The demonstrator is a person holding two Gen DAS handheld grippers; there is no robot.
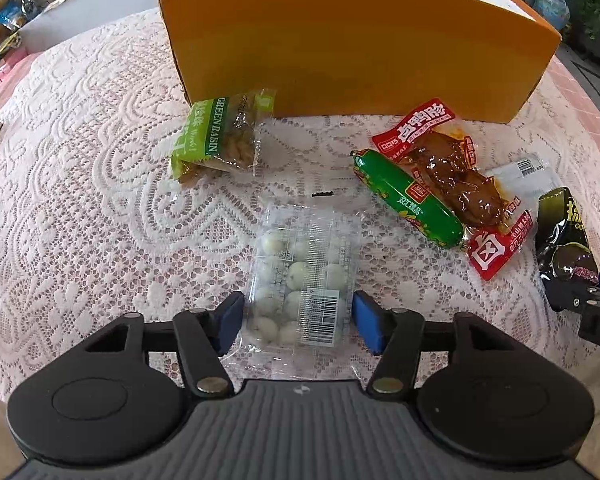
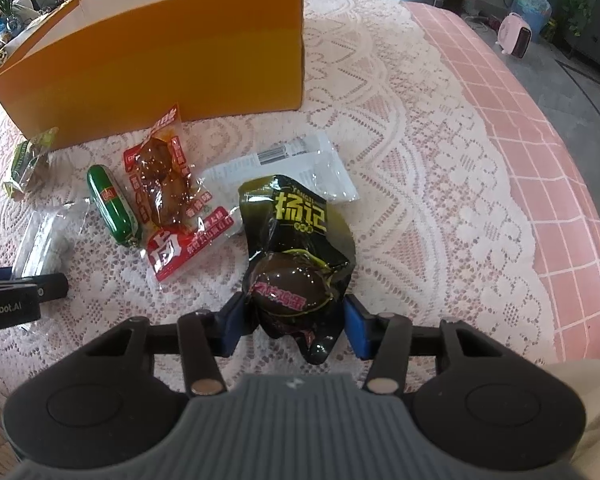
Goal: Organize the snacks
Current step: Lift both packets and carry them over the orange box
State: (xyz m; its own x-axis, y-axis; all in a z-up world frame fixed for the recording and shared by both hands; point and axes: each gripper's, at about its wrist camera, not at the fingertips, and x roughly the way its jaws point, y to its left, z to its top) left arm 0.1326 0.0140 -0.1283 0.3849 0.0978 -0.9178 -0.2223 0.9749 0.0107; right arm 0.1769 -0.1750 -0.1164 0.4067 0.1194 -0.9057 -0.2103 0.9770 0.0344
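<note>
L gripper (image 1: 298, 322) jaws clamp clear egg pack (image 1: 300, 280); R gripper (image 2: 294, 322) clamps black pouch (image 2: 296, 248) (both on lace).

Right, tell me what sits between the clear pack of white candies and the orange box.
Nothing visible blocks it. The clear candy pack lies between the left hand-held gripper's fingers, with bare lace tablecloth up to the orange box. The green raisin packet and green sausage lie either side.
</note>
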